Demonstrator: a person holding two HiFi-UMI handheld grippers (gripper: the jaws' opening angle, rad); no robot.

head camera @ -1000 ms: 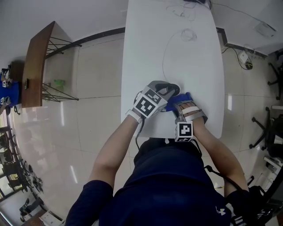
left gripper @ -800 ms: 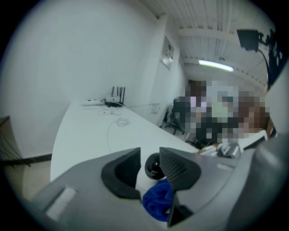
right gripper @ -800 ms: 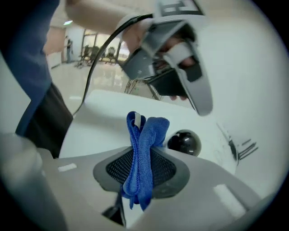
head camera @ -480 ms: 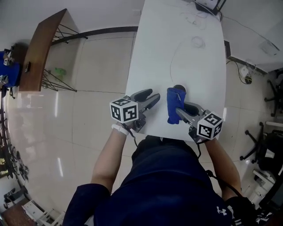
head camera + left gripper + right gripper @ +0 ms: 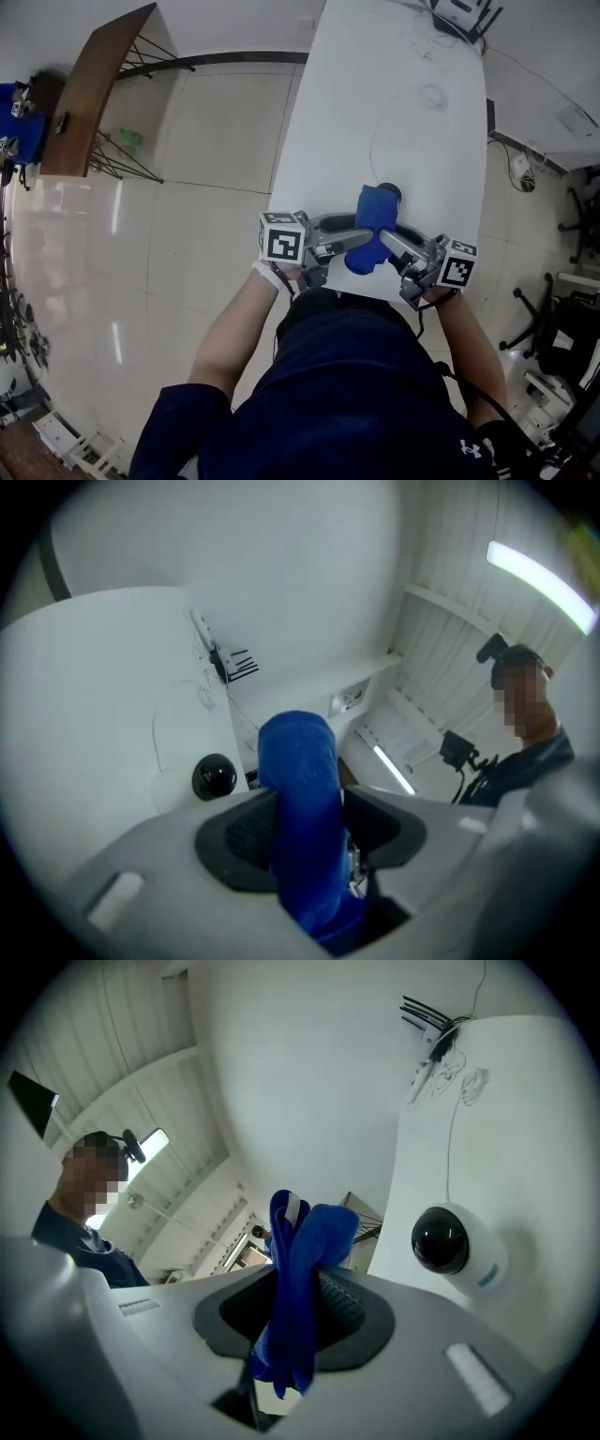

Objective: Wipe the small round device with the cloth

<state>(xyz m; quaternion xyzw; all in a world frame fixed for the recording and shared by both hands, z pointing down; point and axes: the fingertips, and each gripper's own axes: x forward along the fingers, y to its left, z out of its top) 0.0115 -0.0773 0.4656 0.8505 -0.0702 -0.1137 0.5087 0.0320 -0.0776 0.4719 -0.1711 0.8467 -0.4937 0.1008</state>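
Observation:
The small round device (image 5: 389, 192) is white with a black lens and sits on the white table (image 5: 375, 94) near its front edge; it also shows as the device (image 5: 215, 777) and the device (image 5: 450, 1241). My right gripper (image 5: 382, 234) is shut on the blue cloth (image 5: 373, 211), held bunched above and in front of the device, partly hiding it in the head view. My left gripper (image 5: 349, 234) reaches in from the left. Its jaws are opening with the cloth (image 5: 300, 789) between them. The right gripper view shows the cloth (image 5: 305, 1241) pinched upright in the right gripper (image 5: 295, 1316).
A thin white cable (image 5: 375, 141) curves from the device toward the table's far end, where a router (image 5: 459, 11) stands. A wooden side table (image 5: 94, 84) is off to the left. Office chairs (image 5: 572, 319) stand at the right on the tiled floor.
The grippers left the device and drew apart, the right one lifting the cloth. The left gripper then swung right and now has its jaws around the cloth.

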